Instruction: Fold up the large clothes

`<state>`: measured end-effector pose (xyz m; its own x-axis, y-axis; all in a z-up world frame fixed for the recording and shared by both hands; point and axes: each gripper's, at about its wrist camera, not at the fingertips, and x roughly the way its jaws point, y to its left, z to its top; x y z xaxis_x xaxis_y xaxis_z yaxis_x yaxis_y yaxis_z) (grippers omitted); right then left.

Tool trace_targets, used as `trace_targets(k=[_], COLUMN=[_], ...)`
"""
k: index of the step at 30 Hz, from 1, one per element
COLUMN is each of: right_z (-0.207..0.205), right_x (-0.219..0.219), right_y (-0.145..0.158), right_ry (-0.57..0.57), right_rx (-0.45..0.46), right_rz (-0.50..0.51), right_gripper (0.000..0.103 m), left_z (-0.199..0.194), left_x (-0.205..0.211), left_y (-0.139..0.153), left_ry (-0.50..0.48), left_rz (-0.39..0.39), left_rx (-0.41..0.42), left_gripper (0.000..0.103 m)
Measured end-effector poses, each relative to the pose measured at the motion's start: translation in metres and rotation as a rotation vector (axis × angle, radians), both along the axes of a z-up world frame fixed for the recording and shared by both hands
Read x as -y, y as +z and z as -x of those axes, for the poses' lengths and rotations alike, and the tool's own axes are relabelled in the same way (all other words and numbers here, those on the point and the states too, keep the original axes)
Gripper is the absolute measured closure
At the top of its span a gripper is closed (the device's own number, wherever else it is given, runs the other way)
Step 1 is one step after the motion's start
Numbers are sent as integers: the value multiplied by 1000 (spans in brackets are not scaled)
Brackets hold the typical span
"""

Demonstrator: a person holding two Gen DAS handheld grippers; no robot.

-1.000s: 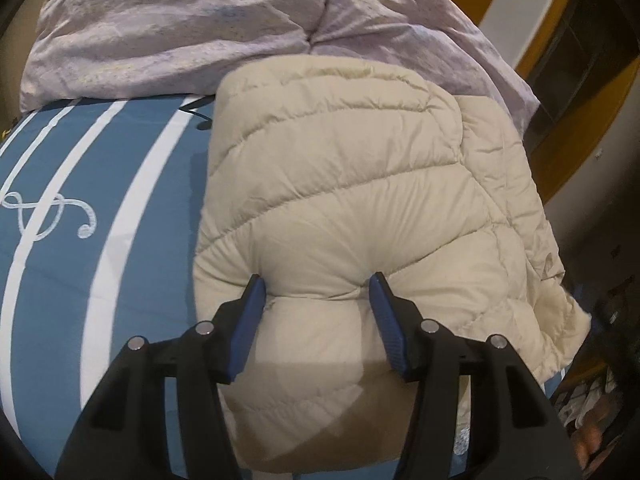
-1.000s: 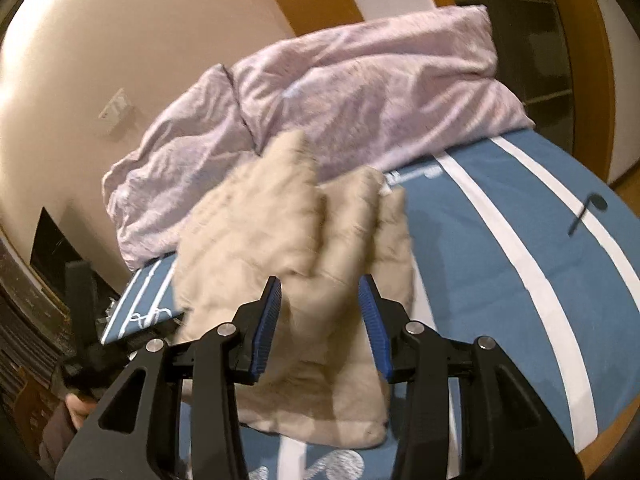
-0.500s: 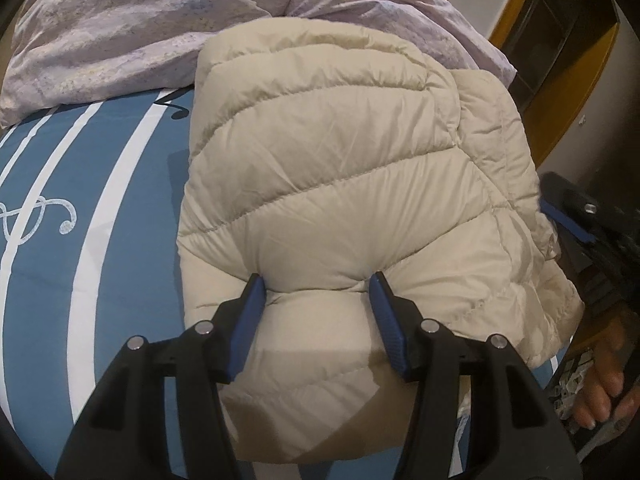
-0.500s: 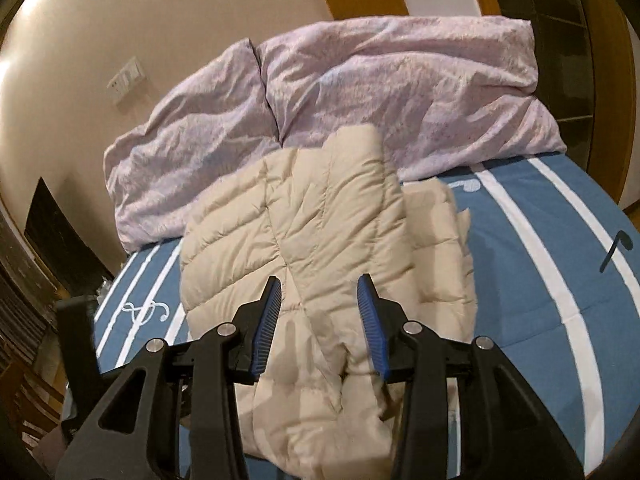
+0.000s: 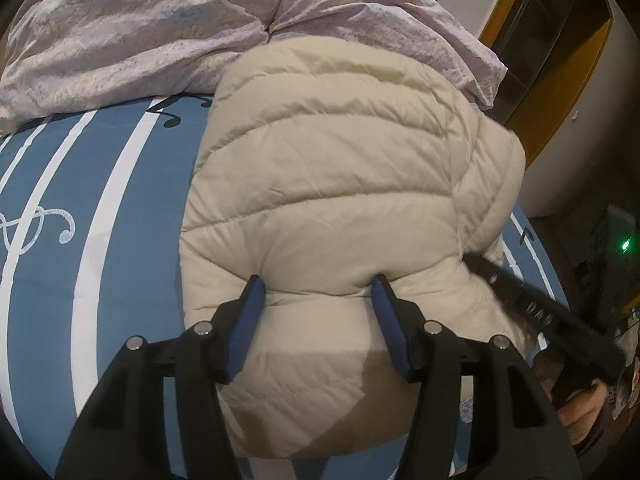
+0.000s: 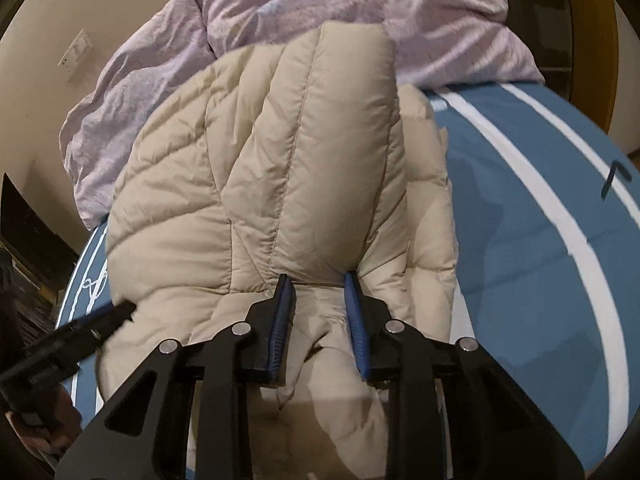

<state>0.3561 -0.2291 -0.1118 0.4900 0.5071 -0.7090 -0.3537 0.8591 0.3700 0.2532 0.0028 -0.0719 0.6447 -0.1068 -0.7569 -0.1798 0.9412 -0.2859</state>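
Note:
A cream quilted puffer jacket [image 5: 340, 184] lies folded in a thick bundle on the blue striped bedspread [image 5: 120, 240]. My left gripper [image 5: 318, 286] is open, its fingers pressing into the jacket's near edge. My right gripper [image 6: 318, 280] has come in on the jacket's [image 6: 280, 168] other side, its jaws narrowed around a puffy fold of the jacket. The right gripper's black finger shows at the right edge of the left wrist view [image 5: 532, 300]; the left gripper's finger shows at the left in the right wrist view [image 6: 80, 328].
A crumpled lilac duvet [image 5: 160, 28] lies piled at the head of the bed, behind the jacket, also in the right wrist view [image 6: 360, 8]. A beige wall with a socket [image 6: 74, 54] lies beyond. Wooden furniture [image 5: 568, 92] stands past the bed's edge.
My right gripper moved forward onto the jacket and narrowed its jaws on a fold. My left gripper stayed pressed into the jacket edge, the view shifting slightly right.

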Motion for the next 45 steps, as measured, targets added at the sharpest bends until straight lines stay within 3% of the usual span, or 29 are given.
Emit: trace_targets(k=[10, 26, 31, 39, 45], right_z=[2, 4, 4, 2, 4], right_x=[2, 7, 10, 14, 11], right_y=[-8, -15, -18, -16, 10], right_ry=[2, 7, 10, 10, 10], right_rx=[-7, 9, 9, 10, 62], right_rz=[-11, -39, -54, -68, -2], right_gripper=[75, 75, 75, 75, 74], left_z=[-7, -65, -85, -104, -108], left_x=[0, -9, -5, 1, 9], left_y=[16, 37, 25, -7, -20], left_ry=[11, 78, 120, 119, 102], left_rz=[-22, -244, -342, -370, -408], left_rx=[12, 40, 45, 11, 13], left_gripper=[46, 39, 28, 27, 27])
